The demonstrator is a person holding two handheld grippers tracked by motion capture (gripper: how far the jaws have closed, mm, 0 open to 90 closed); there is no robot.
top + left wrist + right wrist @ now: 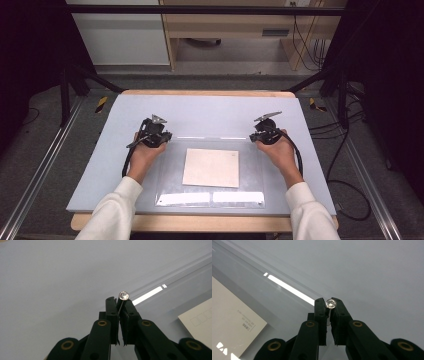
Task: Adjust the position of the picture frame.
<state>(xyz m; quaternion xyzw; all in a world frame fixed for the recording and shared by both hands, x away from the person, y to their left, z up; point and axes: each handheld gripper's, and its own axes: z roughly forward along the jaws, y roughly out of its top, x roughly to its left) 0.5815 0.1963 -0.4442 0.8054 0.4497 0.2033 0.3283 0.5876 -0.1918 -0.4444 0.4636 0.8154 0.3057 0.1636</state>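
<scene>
A clear plastic sheet (250, 170) lies on the grey mat (210, 112), and a cream paper (211, 167) shows through its middle. My left gripper (167, 136) is shut on the sheet's far left corner. In the left gripper view the jaws (120, 301) pinch a thin clear edge, and a small shiny round stud (124, 295) sits at the tips. My right gripper (251, 136) is shut on the far right corner. In the right gripper view its tips (330, 305) pinch the sheet at a similar stud (331, 304). The paper's corner (232, 322) lies to the left.
The mat covers a wooden table (200, 223) inside a metal frame. Rails (35, 175) run along both sides. Cables (345, 195) lie on the floor at the right. Cabinets (125, 35) stand beyond the far edge.
</scene>
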